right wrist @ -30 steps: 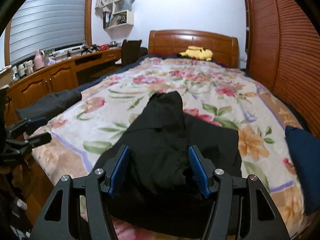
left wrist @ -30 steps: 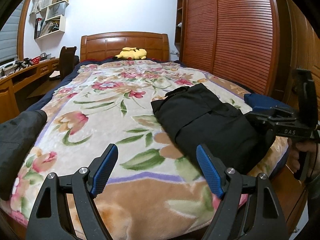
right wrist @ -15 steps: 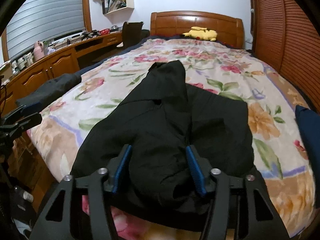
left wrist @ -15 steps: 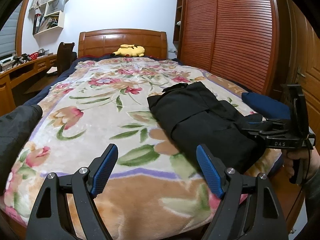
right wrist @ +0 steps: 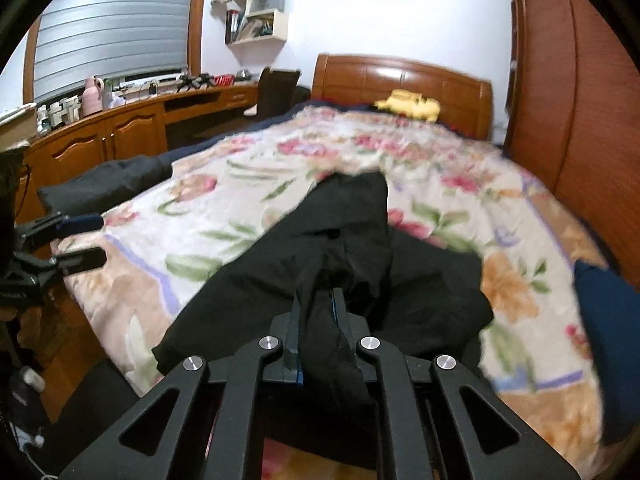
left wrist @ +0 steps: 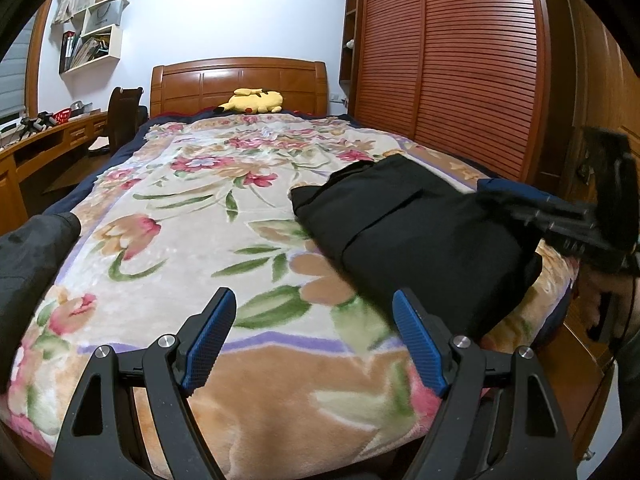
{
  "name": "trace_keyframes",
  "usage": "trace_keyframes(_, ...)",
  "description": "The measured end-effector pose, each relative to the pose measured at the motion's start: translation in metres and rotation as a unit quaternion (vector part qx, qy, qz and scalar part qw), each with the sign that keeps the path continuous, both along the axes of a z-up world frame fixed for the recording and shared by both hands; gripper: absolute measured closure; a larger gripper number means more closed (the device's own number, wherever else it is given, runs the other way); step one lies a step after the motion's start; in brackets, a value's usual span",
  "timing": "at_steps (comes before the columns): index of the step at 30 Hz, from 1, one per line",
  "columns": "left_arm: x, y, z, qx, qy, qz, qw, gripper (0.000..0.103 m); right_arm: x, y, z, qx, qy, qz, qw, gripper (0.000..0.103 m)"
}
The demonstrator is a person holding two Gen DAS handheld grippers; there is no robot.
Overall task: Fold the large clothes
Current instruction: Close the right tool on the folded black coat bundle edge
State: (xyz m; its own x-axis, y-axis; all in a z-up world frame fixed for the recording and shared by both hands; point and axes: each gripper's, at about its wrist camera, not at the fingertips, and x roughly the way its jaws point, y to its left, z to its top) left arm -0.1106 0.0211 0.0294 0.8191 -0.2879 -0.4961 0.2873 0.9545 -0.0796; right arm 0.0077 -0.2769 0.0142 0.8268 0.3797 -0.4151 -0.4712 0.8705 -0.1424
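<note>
**Right jaws close on the near edge of the black garment**

A bedroom with a wooden headboard [left wrist: 239, 80] and slatted wooden wardrobe doors [left wrist: 448, 64] holds a bed covered by a cream floral plush blanket [left wrist: 192, 232], which serves as the folding surface. A yellow plush toy [left wrist: 251, 101] sits by the headboard, and a dark grey garment [left wrist: 32, 256] lies at the bed's left edge.

The large black fabric garment [right wrist: 360, 240] lies partly folded on the right half of the bed near its foot, one long section running toward the headboard. A second ago the right gripper [right wrist: 316, 332] stood over its near edge with jaws apart and cloth between them. The jaws have just been closing, and now they pinch a bunched ridge of the black cloth, blue pads barely visible on either side of it. In the left wrist view the right gripper is blurred, and the pinched fabric looks drawn up slightly off the blanket.

The left gripper [left wrist: 312, 340] hangs over the foot of the bed, just left of the garment, jaws wide apart and holding nothing; its stance matches the earlier frames.

My reading: the grasp for the next fold is made, and a lift and carry of this edge across the garment probably follows. A single bunched pinch may drag unevenly, so the free left gripper could help by taking a second point.
</note>
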Motion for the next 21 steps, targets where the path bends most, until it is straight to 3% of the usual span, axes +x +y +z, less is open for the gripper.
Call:
trace_keyframes(6,-0.004,-0.005,0.000,0.002,-0.002,-0.006,1.0000,0.022,-0.017,-0.025,0.023,-0.006,-0.039,-0.032,0.999,0.094)
trace_keyframes(11,-0.009,-0.010,0.001,-0.001,-0.005,-0.012,0.9999,0.022,-0.028,-0.058,0.013,-0.008,-0.043,-0.079,0.996,0.094)
trace_keyframes(17,-0.006,-0.012,0.000,-0.005,-0.004,-0.015,0.9999,0.022,-0.002,-0.086,-0.055,-0.017,0.042,-0.110,0.993,0.095)
trace_keyframes(21,-0.006,-0.017,-0.001,-0.002,-0.001,-0.019,0.9998,0.022,-0.011,-0.086,-0.052,0.009,0.053,-0.101,0.993,0.094)
